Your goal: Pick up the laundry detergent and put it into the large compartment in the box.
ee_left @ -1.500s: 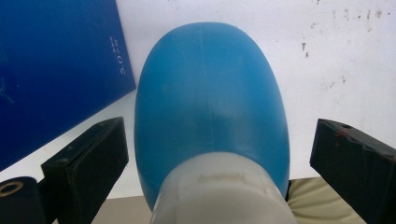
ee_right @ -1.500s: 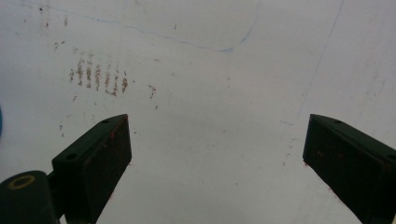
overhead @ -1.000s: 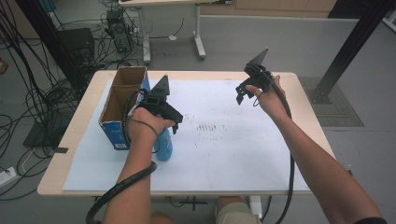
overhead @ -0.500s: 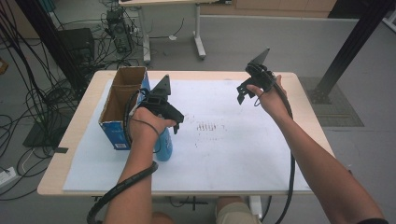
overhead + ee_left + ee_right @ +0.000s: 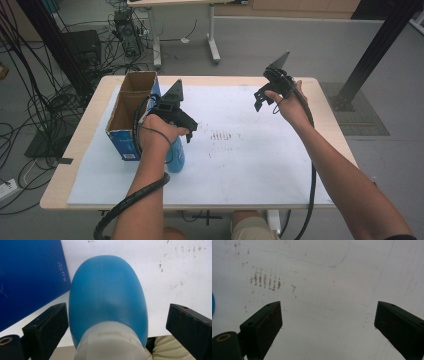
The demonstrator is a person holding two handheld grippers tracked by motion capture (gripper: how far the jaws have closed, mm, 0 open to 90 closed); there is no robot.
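A blue bottle [image 5: 176, 154] with a white cap [image 5: 110, 343] stands on the white sheet [image 5: 240, 150], right beside a blue cardboard box [image 5: 131, 109]. My left gripper [image 5: 179, 137] hangs over the bottle, open. Its jaws stand on either side of the bottle's body [image 5: 107, 295]; the left jaw is close to it and the right jaw is well apart. My right gripper [image 5: 260, 98] is held above the far right part of the sheet, open, with nothing between its fingers. Below it lies bare sheet with brown smudges [image 5: 264, 281].
The box [image 5: 30, 277] is open at the top and sits at the sheet's left edge. Faint brown marks [image 5: 222, 136] dot the middle of the sheet. Cables and table legs fill the floor behind the table [image 5: 320, 100].
Almost nothing differs. The left gripper stays over the bottle and the right gripper hovers in about the same place.
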